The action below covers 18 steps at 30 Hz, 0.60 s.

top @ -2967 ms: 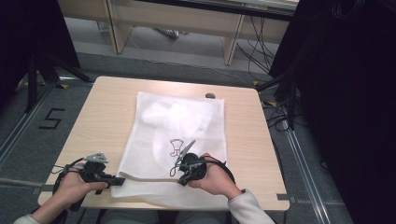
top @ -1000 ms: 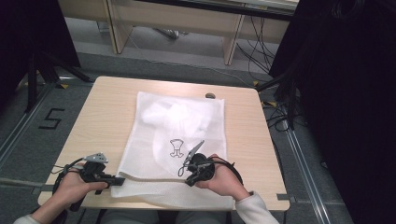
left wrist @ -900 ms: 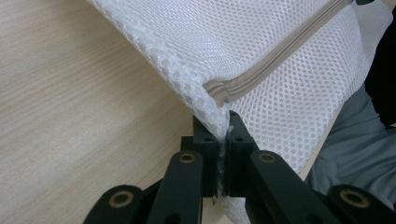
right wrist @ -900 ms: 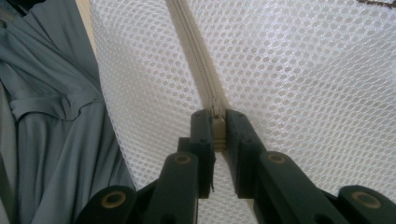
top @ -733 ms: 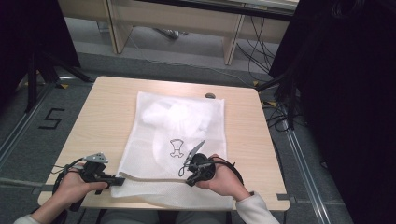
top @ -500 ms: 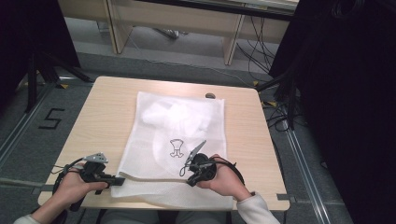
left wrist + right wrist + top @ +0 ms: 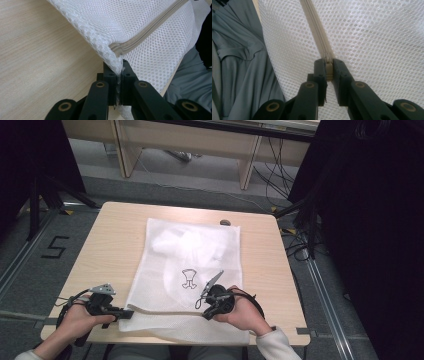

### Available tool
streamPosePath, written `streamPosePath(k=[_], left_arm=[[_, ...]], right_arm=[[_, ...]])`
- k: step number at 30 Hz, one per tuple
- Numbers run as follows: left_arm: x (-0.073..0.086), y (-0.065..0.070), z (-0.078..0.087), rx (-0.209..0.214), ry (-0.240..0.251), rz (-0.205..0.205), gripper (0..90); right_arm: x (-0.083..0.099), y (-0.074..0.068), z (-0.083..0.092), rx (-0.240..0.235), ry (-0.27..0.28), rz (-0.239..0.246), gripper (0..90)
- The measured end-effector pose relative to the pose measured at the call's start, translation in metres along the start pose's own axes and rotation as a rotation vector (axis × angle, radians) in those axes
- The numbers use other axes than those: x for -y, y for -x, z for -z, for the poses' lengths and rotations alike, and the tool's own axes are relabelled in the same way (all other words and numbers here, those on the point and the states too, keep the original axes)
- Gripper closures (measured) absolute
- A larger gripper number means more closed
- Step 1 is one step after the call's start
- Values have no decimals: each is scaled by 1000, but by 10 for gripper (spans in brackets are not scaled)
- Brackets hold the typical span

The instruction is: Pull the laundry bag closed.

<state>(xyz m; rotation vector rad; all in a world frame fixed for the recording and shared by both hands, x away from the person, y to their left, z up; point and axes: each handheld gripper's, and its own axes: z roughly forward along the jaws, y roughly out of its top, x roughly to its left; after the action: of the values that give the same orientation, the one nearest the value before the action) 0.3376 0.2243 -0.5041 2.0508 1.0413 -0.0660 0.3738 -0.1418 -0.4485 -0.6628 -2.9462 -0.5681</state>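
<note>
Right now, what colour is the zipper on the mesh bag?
Beige, against the white mesh bag; the zipper shows best in the right gripper view.

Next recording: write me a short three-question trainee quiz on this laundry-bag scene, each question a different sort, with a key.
1. True or false: the left tongs are shut on the corner of the mesh laundry bag.
2. Multiple choice: what do the right tongs pinch? A) the printed mark on the bag B) the zipper pull C) a cable
3. Short answer: on what does the bag lie?

Key
1. True: in the left gripper view the mesh sits squeezed between the jaws, just below the end of the zipper.
2. B: the jaws close on the pull at the end of the beige zipper track.
3. On the wooden table, with its near edge hanging over the person's side.
</note>
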Motion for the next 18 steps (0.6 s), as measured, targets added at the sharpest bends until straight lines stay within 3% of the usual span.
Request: streamPosePath(k=[18], left_arm=[[0, 0, 1, -3, 1, -3, 855]], right_arm=[[7, 2, 5, 13, 0, -11, 823]])
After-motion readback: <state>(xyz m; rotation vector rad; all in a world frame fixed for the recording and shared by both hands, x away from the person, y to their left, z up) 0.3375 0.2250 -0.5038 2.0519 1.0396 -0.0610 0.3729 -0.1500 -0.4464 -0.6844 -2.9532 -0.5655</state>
